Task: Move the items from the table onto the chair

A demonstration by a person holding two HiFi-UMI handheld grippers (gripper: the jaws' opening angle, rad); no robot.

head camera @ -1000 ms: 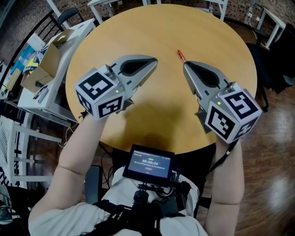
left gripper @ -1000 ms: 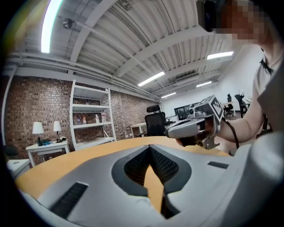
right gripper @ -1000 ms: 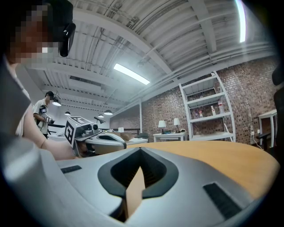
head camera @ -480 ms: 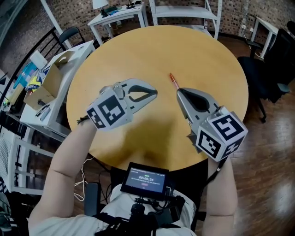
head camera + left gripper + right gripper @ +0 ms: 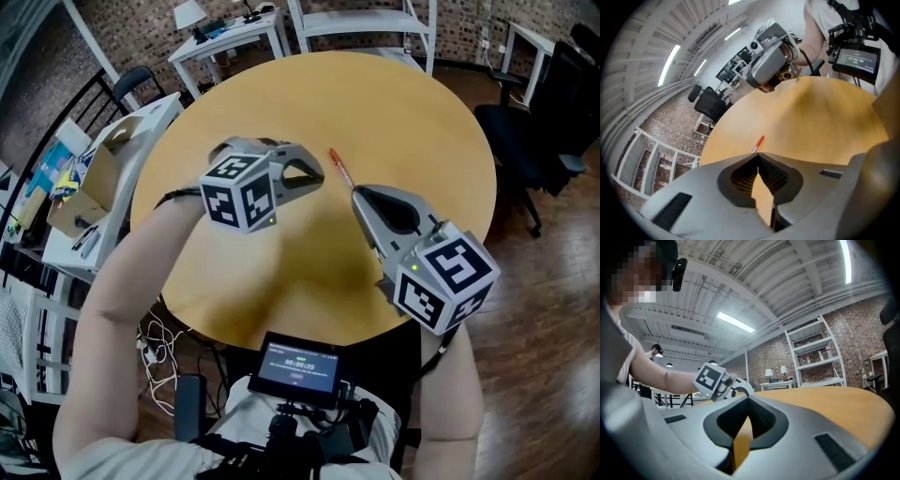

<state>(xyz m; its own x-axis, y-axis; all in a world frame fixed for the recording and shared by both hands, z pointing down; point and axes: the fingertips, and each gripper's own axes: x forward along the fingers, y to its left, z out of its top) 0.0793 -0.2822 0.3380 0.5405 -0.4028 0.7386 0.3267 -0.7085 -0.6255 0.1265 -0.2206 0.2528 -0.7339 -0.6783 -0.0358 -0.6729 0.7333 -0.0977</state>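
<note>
One round table (image 5: 412,122). One orange pen (image 5: 339,170) lying on it, mid-table. My two claws over table: left claw (image 5: 319,175) clenched, empty, tips just left of pen; right claw (image 5: 356,192) clenched, empty, just near-right of pen.

Open tabletop (image 5: 412,112) beyond the orange pen (image 5: 339,169); left tongs (image 5: 321,174) and right tongs (image 5: 355,192) flank it.
</note>
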